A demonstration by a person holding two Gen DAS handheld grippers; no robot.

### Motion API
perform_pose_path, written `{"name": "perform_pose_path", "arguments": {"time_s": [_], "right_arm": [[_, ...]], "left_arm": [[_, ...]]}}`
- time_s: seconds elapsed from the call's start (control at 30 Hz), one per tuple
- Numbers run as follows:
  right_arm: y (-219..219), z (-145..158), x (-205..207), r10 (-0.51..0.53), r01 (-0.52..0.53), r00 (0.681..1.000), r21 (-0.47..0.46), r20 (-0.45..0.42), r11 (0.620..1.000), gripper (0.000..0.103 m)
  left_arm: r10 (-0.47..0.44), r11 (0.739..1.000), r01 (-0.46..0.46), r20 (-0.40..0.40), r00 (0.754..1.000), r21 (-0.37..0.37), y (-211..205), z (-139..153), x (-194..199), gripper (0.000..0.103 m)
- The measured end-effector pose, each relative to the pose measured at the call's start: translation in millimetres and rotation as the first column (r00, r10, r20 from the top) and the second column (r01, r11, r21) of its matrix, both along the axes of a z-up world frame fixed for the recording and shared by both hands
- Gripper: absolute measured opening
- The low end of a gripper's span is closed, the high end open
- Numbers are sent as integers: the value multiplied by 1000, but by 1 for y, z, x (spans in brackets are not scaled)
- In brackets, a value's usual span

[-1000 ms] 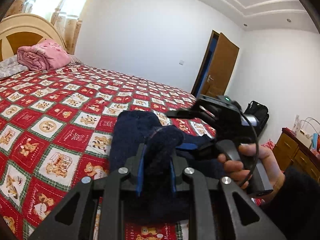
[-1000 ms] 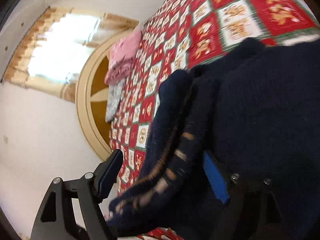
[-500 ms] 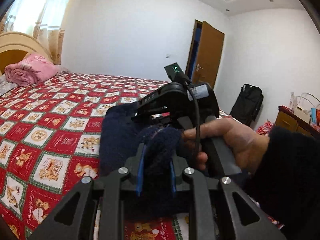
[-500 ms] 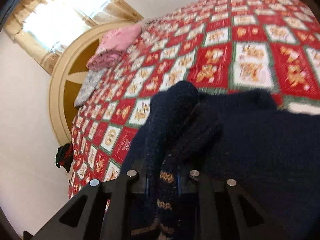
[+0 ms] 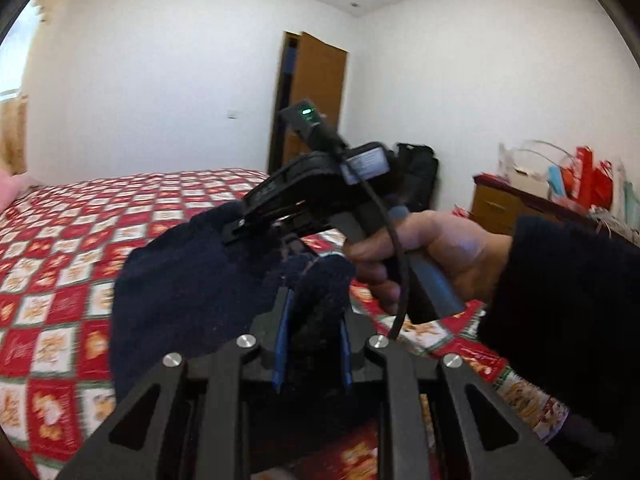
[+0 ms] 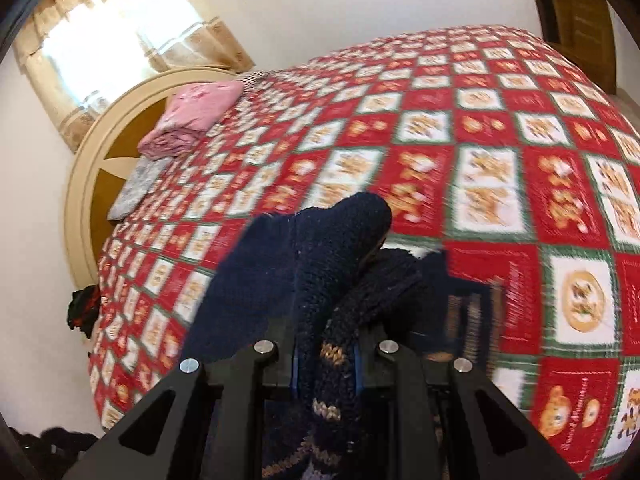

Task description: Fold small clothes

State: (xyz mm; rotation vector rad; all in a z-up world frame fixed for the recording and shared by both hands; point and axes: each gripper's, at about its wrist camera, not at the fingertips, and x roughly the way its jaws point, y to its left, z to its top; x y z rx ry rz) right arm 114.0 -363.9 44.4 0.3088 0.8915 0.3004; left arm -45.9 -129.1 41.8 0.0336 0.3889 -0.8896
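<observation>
A dark navy knitted garment [image 5: 180, 288] with tan stitched bands hangs lifted above the red patterned bed. My left gripper [image 5: 314, 340] is shut on a bunched fold of it, wool filling the gap between the blue pads. In the right wrist view my right gripper [image 6: 326, 360] is shut on another edge of the navy garment [image 6: 304, 264], where the tan bands show. In the left wrist view the other gripper's black body [image 5: 320, 192] sits just beyond the fabric, held by a person's hand [image 5: 436, 256]; its fingers are hidden behind the cloth.
The bed's red, white and green quilt [image 6: 500, 152] spreads below. A folded pink blanket [image 6: 192, 116] lies by the round headboard [image 6: 92, 184]. A brown door [image 5: 316, 108], a black bag [image 5: 416, 176] and a wooden dresser [image 5: 504, 204] with bags stand across the room.
The right gripper closed on the garment's edge, having stood open around it. Both grippers swung together and lifted the garment off the quilt; the views turned toward the door and across the bed.
</observation>
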Motion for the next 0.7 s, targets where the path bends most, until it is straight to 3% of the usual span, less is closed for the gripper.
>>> {"name": "perform_pose_path", "arguments": {"time_s": [0.2,0.27,0.33,0.43,0.47,0.5,0.6,0.7], "right_arm": [[-17,-45,2,-6,6,999,0,-33,1000,20],[-20,-51,-2,-13,13,1000,5,-15,1000,27],[-28,-52,-8,-37,37,999,26,-6,999,41],[-49,-45,-31,-103,105,994,106,-16,989,41],[-56,-39,-44,-129,129,992,124,-2,984,41],[-63,-31,-60,-156,151,987,140,24,979,41],[-77,-6,-117,-245,231,965,141,91,963,41],[-58,8,-170,-224,212,967,111,118,971,41]], "left_arm": [[-35,996,37,-34,999,79,-44,-25,3,22],[-44,993,50,-64,997,105,-46,-35,4,22],[-51,990,62,-92,994,127,-45,-41,4,26],[-57,985,72,-102,993,157,-38,-39,-2,59],[-66,986,82,-111,992,144,-33,-36,-3,75],[-78,989,91,-118,990,118,-24,-32,-4,81],[-95,992,103,-107,990,72,8,-17,-10,96],[-70,996,75,-87,994,57,35,-11,-14,99]]}}
